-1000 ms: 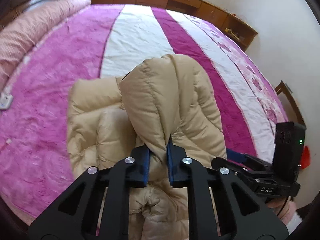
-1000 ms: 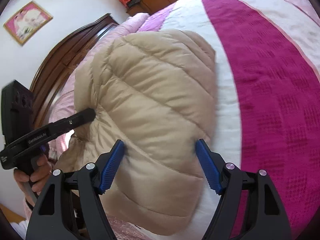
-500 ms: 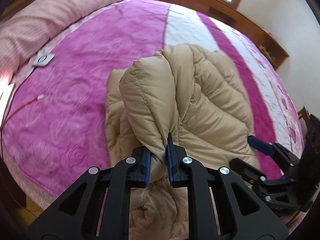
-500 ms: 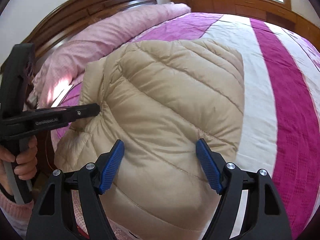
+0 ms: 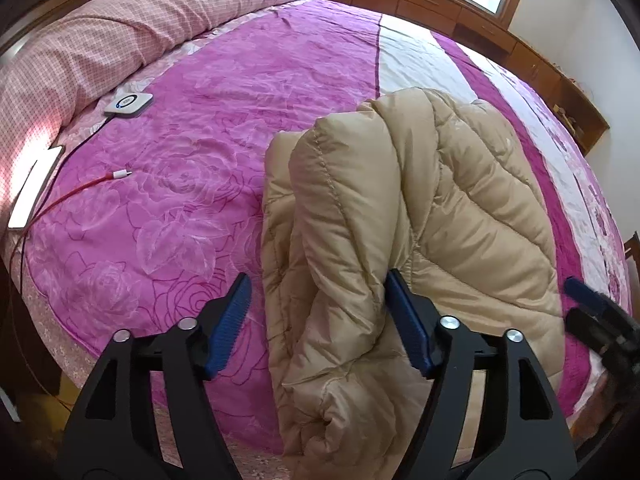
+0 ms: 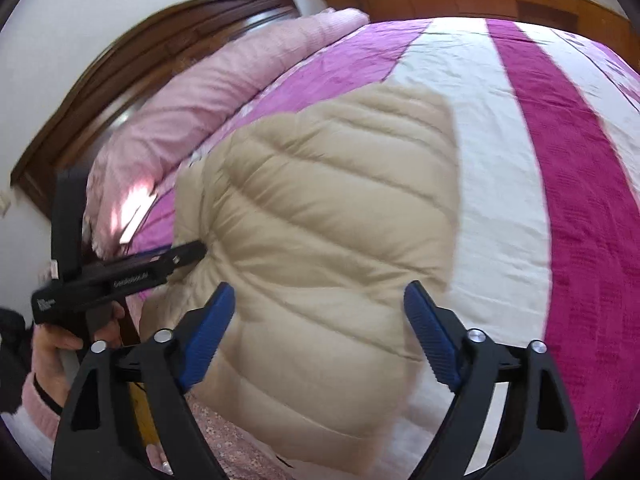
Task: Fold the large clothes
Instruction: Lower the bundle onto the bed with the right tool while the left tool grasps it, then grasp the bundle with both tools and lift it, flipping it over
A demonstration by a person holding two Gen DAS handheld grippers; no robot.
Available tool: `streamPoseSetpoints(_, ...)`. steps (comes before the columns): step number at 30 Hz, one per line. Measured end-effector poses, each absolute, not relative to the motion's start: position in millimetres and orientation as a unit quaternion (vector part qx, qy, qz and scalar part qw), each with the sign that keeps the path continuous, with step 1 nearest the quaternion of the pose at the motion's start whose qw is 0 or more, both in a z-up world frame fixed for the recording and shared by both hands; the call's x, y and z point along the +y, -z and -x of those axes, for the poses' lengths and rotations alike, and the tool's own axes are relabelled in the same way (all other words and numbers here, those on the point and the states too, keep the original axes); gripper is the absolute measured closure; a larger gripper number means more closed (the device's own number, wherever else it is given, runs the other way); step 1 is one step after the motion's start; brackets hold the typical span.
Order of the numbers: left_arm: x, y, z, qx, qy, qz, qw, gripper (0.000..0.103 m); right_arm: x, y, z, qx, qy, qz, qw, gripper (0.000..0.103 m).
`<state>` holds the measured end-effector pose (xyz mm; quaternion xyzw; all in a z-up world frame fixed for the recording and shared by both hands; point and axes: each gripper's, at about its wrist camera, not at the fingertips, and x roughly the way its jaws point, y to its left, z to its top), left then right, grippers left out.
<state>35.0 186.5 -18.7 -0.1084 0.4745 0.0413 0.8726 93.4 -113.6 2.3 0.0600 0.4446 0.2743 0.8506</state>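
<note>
On the pink-and-white bed (image 5: 248,128), folded beige puffer jacket (image 5: 420,220) near the front edge, left gripper (image 5: 320,320) jaws opening astride its fold, right gripper (image 6: 320,336) jaws opening over it, ungripped.

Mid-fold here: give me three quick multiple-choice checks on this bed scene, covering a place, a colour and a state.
1. Where does the red cable lie?
A. on the bed, left of the jacket
B. on the jacket
C. on the floor

2. What colour is the jacket?
A. blue
B. beige
C. black

3. How does the left gripper stand?
A. clamped on the jacket
B. out of view
C. jaws apart, opening

Key: 1 A, it runs across the pink cover; 2 B, the quilted fabric is beige; 3 C, neither pad clamps the fabric.
</note>
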Motion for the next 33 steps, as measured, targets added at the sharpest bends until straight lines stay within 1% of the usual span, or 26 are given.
streamPoseSetpoints(4, 193, 25, -37, 0.483, -0.037, 0.118, 0.867, 0.027, -145, 9, -110, 0.47, -0.247, -0.1, 0.842, 0.017)
streamPoseSetpoints(9, 201, 35, -41, 0.493, -0.024, 0.143, 0.858, 0.026, -163, 43, -131, 0.526, -0.258, -0.178, 0.791, 0.017)
streamPoseSetpoints(14, 208, 41, -44, 0.504, -0.008, 0.165, 0.848, 0.025, -162, 63, -142, 0.54, -0.29, -0.237, 0.753, 0.014)
streamPoseSetpoints(19, 215, 47, -48, 0.524, 0.014, 0.194, 0.83, 0.026, -158, 77, -150, 0.552, -0.319, -0.269, 0.722, 0.012)
streamPoseSetpoints(25, 227, 65, -51, 0.544, 0.05, 0.278, 0.79, 0.027, -150, 86, -153, 0.56, -0.348, -0.292, 0.693, 0.011)
streamPoseSetpoints(28, 229, 71, -51, 0.547, 0.061, 0.302, 0.778, 0.028, -150, 90, -153, 0.561, -0.354, -0.297, 0.687, 0.011)
streamPoseSetpoints(33, 225, 73, -53, 0.556, 0.068, 0.301, 0.772, 0.028, -148, 93, -155, 0.567, -0.363, -0.299, 0.676, 0.01)
